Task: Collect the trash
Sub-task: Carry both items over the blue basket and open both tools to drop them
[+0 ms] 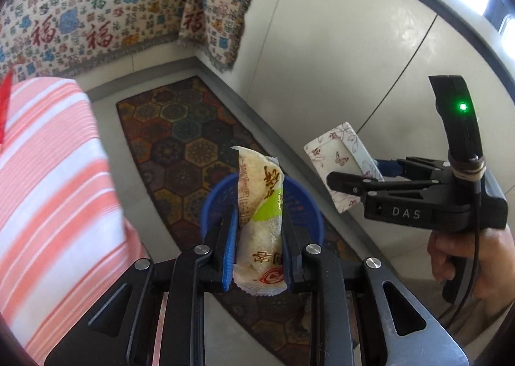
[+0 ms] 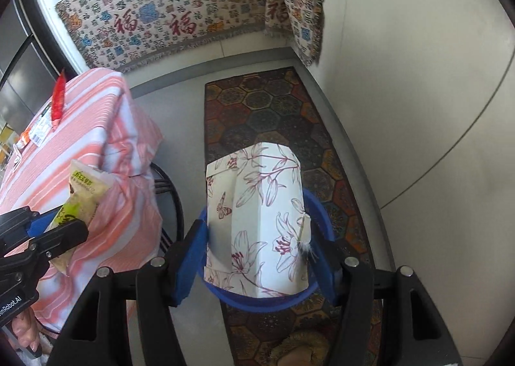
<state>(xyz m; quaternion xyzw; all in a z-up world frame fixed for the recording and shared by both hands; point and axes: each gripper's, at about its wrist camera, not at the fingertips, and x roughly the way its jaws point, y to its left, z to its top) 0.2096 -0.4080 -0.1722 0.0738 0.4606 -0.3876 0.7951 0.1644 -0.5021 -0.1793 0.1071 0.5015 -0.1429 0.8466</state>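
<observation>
Left gripper (image 1: 259, 256) fingers clamp snack wrapper (image 1: 260, 221); right gripper (image 2: 257, 243) holds floral box (image 2: 257, 214) — blue bin (image 2: 317, 205) mostly hidden.

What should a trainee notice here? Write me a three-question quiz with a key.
1. True or false: the left claw grips a snack wrapper.
2. What does the right claw hold: A) a red pepper, B) a flowered box, C) a cup?
3. Fill in: below both claws, on the patterned rug, stands a blue ____.

Key
1. True.
2. B.
3. Bin.
</observation>
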